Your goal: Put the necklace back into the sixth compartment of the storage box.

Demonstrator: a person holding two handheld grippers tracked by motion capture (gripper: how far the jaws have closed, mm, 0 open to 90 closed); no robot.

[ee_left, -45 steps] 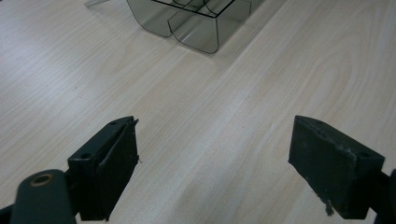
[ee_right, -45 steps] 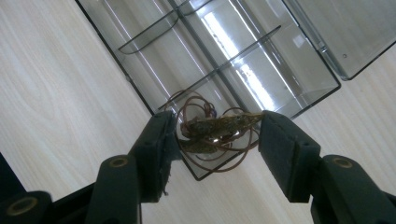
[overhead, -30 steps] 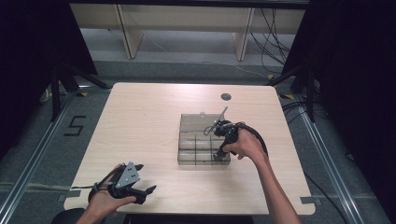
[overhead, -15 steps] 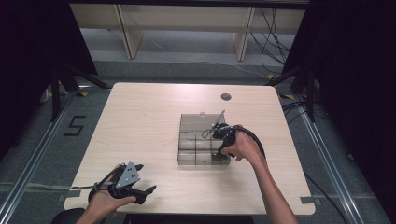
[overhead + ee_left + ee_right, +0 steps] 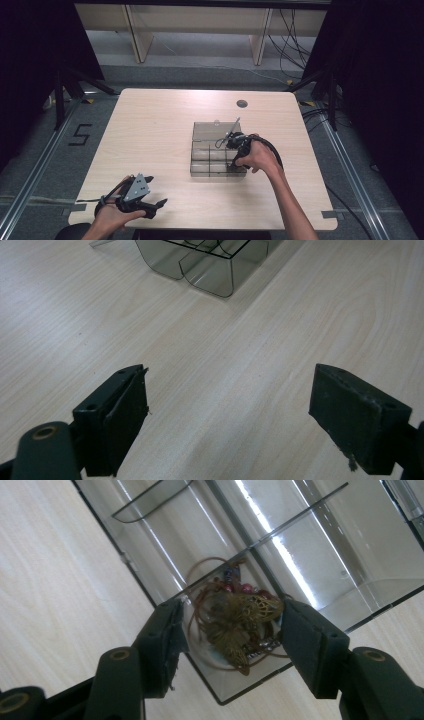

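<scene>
— Where is the brass butterfly necklace (image 5: 240, 625)?

— It lies in a corner compartment of the smoked plastic organizer (image 5: 218, 150), between the right gripper (image 5: 231, 630) jaws, which have just been opening; the pads seem barely clear of it.

— The left gripper (image 5: 230, 415)?

— Its jaws are spread wide above the table (image 5: 160, 125).

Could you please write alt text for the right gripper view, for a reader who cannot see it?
The right gripper has just been opening its black jaws around a brass butterfly ornament on a brown cord, which sits in a corner compartment of a clear smoky organiser box. The box rests on a pale wooden table.
</scene>
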